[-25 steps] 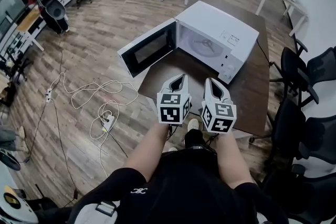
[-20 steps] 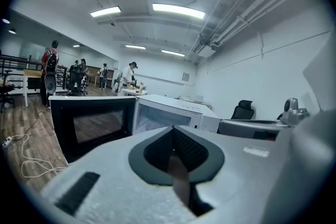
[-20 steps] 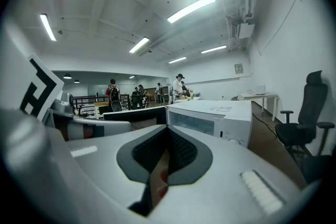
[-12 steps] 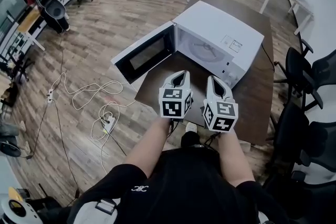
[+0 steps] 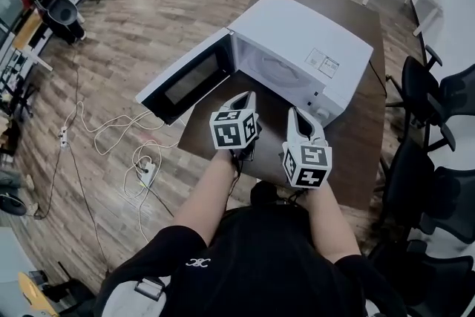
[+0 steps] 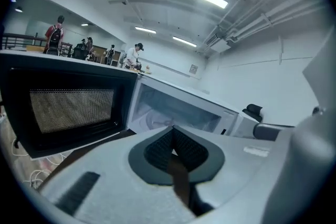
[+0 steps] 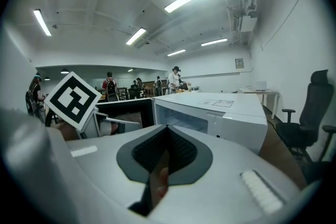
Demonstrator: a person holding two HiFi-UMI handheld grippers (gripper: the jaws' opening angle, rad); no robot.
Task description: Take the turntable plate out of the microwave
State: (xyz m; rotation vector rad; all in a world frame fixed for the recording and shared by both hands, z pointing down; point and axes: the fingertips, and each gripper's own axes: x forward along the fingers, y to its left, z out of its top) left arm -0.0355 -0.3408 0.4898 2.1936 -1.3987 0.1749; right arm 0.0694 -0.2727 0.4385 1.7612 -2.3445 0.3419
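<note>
Both grippers have come forward toward the microwave [image 5: 312,48] since a second ago, and the whole unit sits closer under me in the head view now. My left gripper [image 5: 249,96] has also rolled a bit, so its marker cube shows a different face on top. That one's jaws are pressed fully together with nothing between them, and you can see the dark pads meeting in the left gripper view [image 6: 172,136]. Same story for my right gripper [image 5: 297,113]: jaws closed on nothing, pads together in its own view [image 7: 167,136]. Neither is touching anything yet; both hang over the near edge of the dark brown table [image 5: 356,130], just in front of the oven's opening, left one slightly ahead of the right. The door [image 5: 185,82] is swung wide open to my left, its mesh window facing me. The turntable plate [image 5: 278,70] is still sitting inside the cavity on the floor of the oven, and I can make it out past my left jaws too [image 6: 160,120]. Off to the right there are black office chairs [image 5: 438,93] beside the table, and white cables [image 5: 119,137] are sprawled on the wood floor to the left.
</note>
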